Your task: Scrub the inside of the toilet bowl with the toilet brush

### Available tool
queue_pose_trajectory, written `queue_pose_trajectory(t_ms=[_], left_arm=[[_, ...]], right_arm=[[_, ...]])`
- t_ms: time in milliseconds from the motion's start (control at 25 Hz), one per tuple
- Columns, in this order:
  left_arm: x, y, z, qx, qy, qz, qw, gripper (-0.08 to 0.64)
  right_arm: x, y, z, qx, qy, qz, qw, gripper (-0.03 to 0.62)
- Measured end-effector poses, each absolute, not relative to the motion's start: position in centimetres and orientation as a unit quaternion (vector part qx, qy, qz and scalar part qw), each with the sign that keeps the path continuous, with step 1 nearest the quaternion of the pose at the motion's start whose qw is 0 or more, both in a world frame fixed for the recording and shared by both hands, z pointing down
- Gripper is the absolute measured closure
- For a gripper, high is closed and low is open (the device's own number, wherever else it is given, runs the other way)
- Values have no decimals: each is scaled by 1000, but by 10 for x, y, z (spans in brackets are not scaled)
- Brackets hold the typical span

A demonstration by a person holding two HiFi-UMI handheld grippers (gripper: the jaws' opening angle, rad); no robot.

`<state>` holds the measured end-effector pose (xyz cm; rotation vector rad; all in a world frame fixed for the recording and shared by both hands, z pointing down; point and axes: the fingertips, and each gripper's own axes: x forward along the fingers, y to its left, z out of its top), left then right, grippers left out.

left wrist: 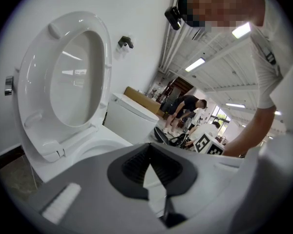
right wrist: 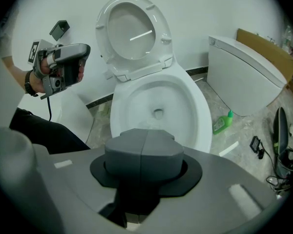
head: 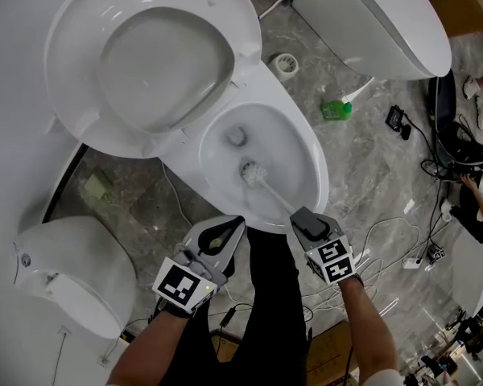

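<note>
Right gripper (head: 301,215) clamps 1 toilet brush (head: 252,172) in 1 toilet bowl (head: 317,163); left gripper (head: 233,233) gapes empty.

The left forearm (head: 141,351) and the right forearm (head: 370,328) reach forward side by side. The left gripper (head: 222,233) has its jaws apart, with nothing between them. The right gripper (head: 306,218) is closed on the toilet brush handle (head: 275,197).

A green bottle (head: 336,110) lies on the grey marble floor (head: 370,179), with a white strip (head: 359,92) near it. A second white toilet (head: 378,22) stands at the upper right, and a cardboard box (head: 459,2) sits beyond it. A white ring (head: 286,64) lies on the floor. A small black device (head: 397,119) and loose cables (head: 386,232) occupy the right side. Another white fixture (head: 72,272) sits at the lower left.
</note>
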<state>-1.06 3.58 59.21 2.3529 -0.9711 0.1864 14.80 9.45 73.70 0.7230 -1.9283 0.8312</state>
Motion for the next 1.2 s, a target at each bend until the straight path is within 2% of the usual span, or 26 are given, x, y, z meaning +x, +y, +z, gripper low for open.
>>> queue_pose_trajectory(t_ms=[280, 640, 880, 1200], left_arm=[[-26, 38, 608, 879, -373, 80, 285, 557], [-45, 26, 623, 875, -391, 80, 274, 557], [-53, 17, 630, 872, -401, 79, 270, 557], [-44, 8, 625, 875, -395, 64, 272, 557]], right_arm=[[94, 70, 754, 276, -801, 328, 419, 437], [65, 10, 775, 296, -812, 298, 405, 437], [80, -22, 781, 301, -810, 274, 423, 436], [94, -11, 806, 295, -789, 279, 461, 437]])
